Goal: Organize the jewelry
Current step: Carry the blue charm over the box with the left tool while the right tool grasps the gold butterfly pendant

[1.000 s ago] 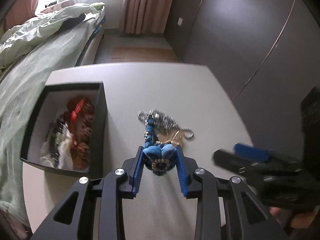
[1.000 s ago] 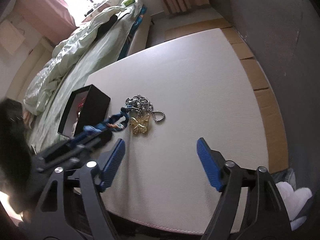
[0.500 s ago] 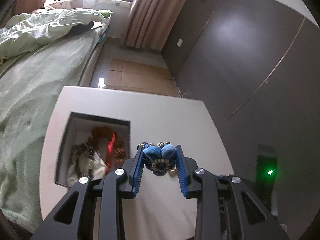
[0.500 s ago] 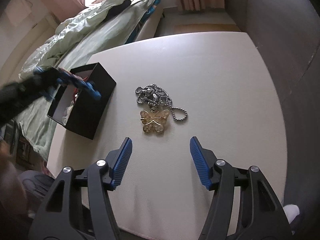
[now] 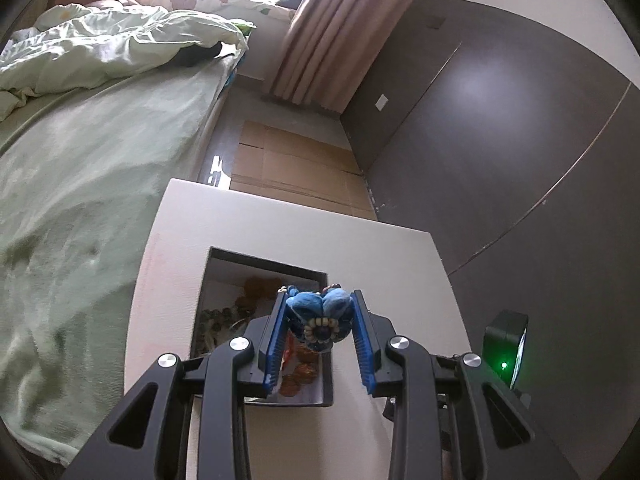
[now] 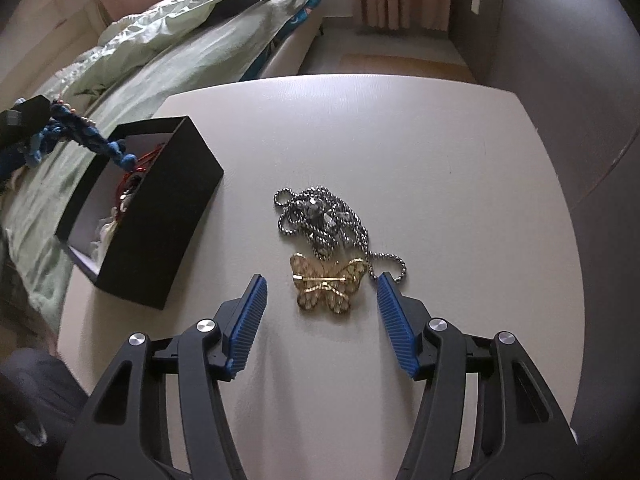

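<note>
Left hand-held gripper (image 5: 318,322) pinching a blue beaded piece (image 5: 319,314), blue fabric beads with a row of small pale beads, clamped between the blue ribbed pads. It hangs above the black box (image 5: 264,265), over the box's right half. In the right wrist view the same blue piece (image 6: 86,136) trails as a strand over the far left corner of the box (image 6: 160,224), held up in the air, tail end near the box rim; whether it touches the rim I cannot tell.

Box is open on top, pale lining, sits on the left part of the white desk (image 6: 420,140). Inside: brown bead string (image 5: 298,374), dark small beads (image 5: 218,316), a red piece (image 6: 138,164), some whitish items; details blurred.

Right hand-held gripper (image 6: 320,318) spread wide, holding nothing, low over the near middle of the desk. Gold butterfly clip (image 6: 327,286) lies flat on the desk between and just beyond its fingertips, not touched by either. Silver ball chain (image 6: 324,220) piled just beyond the butterfly, touching its far edge, one loop running to the right close to the right fingertip (image 6: 390,296).

Bed with green cover (image 5: 80,184) left of the desk. Pink curtain (image 5: 336,36) far, dark wall panels (image 5: 500,140) on the right. Black device with a green light (image 5: 505,354) at the right of the left wrist view.
</note>
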The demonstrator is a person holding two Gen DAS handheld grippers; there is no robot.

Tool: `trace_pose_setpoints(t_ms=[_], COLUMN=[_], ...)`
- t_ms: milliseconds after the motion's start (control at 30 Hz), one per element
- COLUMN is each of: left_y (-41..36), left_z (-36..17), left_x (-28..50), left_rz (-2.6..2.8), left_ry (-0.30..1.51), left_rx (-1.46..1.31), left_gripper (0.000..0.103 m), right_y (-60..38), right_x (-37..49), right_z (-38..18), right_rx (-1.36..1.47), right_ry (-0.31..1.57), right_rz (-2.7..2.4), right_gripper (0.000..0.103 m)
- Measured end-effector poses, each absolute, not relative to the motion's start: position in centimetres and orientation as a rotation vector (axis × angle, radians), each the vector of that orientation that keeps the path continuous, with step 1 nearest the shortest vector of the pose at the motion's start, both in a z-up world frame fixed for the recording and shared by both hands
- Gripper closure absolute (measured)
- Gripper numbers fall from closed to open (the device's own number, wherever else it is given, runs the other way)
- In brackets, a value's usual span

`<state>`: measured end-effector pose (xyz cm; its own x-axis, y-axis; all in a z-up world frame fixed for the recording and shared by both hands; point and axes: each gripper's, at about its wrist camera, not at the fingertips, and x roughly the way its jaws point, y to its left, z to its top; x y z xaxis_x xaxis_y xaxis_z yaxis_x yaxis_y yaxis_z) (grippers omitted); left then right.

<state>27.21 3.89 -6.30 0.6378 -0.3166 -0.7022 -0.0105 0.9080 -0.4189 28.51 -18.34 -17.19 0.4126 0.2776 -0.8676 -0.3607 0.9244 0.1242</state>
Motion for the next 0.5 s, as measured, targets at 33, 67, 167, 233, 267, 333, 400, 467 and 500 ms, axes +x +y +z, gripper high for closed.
trace_pose_setpoints(t_ms=[33,67,167,233,267,333,400,467,500], left_y=[4.0,4.2,4.7,4.9,5.0,5.2,5.3,5.5,5.6], left_z=[-6.4,-6.4,-6.4,-6.3,-6.3,-6.3,-6.4,-6.5,-6.6], left_x=[27.2,27.1,27.0,26.9,26.9,26.9,26.9,27.0,27.0], left_rz=[-0.181,-0.180,-0.171,-0.169,-0.169,-0.169,-0.169,-0.174,-0.180], left_ry=[0.870,0.871,0.871,0.869,0.869,0.869,0.873,0.883,0.889], left_rx=[-0.410,-0.411,-0.412,-0.416,-0.417,-0.420,-0.423,-0.432,-0.439], left_gripper=[0.074,0.074,0.074,0.074,0.074,0.074,0.074,0.074,0.074], right_y=[-18.1,-17.8,-16.9,-16.5,-16.4,-16.2,-16.3,-16.3,-16.3], right_x=[28.6,28.6,28.8,28.8,28.8,28.8,28.8,28.6,28.3], right_z=[-17.3,-17.3,-17.5,-17.6,-17.5,-17.5,-17.2,-16.2,-15.6], right_rx=[-0.100,-0.112,-0.172,-0.194,-0.194,-0.205,-0.191,-0.174,-0.163], right_ry=[1.068,1.064,1.045,1.037,1.038,1.044,1.052,1.028,1.016], right_rz=[0.395,0.388,0.359,0.350,0.353,0.345,0.346,0.353,0.360], right_gripper=[0.045,0.045,0.051,0.059,0.061,0.061,0.061,0.061,0.061])
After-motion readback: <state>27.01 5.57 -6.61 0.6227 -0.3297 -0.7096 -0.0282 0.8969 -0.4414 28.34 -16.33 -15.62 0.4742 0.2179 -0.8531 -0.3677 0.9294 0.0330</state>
